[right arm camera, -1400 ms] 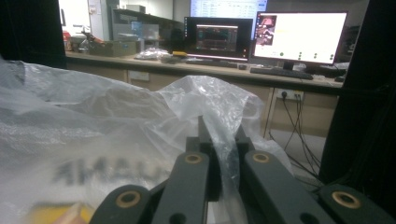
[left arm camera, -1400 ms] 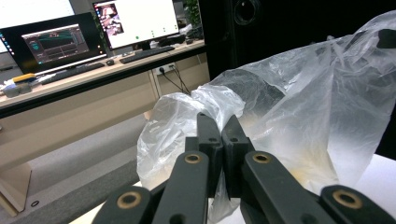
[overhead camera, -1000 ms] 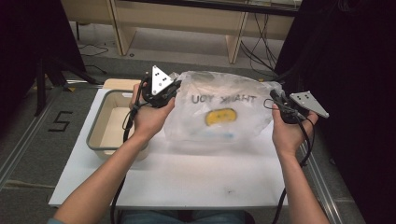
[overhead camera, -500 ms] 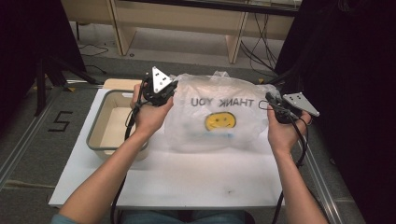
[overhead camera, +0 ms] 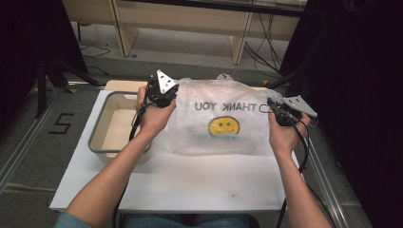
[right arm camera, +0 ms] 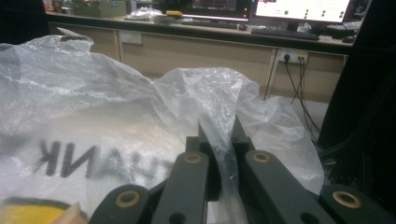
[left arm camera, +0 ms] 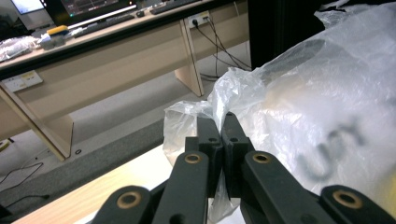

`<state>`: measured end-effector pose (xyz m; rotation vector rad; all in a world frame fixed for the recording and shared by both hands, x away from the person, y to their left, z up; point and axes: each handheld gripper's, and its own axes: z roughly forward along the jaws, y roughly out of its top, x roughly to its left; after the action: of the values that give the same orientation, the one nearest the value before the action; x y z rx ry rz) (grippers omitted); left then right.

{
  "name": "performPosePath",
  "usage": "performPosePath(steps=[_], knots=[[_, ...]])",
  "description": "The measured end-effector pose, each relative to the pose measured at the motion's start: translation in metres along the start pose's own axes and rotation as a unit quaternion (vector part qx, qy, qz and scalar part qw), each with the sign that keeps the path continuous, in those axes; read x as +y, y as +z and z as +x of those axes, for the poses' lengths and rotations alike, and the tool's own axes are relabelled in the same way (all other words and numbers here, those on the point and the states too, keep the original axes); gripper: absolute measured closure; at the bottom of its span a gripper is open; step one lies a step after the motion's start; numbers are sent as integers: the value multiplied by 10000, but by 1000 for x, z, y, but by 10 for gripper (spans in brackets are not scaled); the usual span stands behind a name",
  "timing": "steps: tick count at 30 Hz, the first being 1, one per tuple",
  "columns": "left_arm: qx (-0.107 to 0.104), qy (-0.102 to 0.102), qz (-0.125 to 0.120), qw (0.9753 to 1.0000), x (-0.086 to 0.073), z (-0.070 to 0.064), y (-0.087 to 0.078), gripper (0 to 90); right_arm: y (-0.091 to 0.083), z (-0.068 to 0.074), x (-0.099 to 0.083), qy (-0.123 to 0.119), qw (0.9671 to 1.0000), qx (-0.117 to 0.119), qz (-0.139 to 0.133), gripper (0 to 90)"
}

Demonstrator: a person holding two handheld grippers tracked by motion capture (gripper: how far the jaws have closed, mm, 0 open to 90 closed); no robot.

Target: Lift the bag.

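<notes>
A clear plastic bag (overhead camera: 221,118), printed with "THANK YOU" and a yellow smiley, lies spread and puffed up across the back of the white table (overhead camera: 190,180). My left gripper (overhead camera: 164,92) is shut on the bag's left top edge; its jaws pinch a fold of the film (left arm camera: 219,105). Over at the bag's right top corner my right gripper (overhead camera: 278,110) is shut too, a strip of plastic bag (right arm camera: 224,116) running down between its jaws. Both hands hold the bag stretched between them.
A shallow beige tray (overhead camera: 100,142) with a grey rim sits on the table's left part, beside the bag. Wooden desks (overhead camera: 190,19) and cables stand on the floor behind the table. Black curtains hang at far left and right.
My right gripper has moved left and a little forward, and the bag has spread wider and flatter so its printed face shows fully. The left gripper has barely moved.
</notes>
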<state>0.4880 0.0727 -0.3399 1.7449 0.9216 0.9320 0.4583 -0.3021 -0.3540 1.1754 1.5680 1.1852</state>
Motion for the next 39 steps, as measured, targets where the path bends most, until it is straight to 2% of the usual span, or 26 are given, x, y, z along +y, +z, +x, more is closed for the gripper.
performPosePath(steps=[11, 25, 39], knots=[[27, 38, 259, 9997, -10, 0, 9, 889, 9, 2, -11, 21, 9998, 38, 197, 900], [-86, 27, 424, 9991, -17, -8, 19, 888, 15, 3, -19, 32, 9992, 91, 388, 898], [-167, -22, 578, 9982, -22, -7, 23, 887, 19, 1, -30, 99, 9979, 106, 627, 895]])
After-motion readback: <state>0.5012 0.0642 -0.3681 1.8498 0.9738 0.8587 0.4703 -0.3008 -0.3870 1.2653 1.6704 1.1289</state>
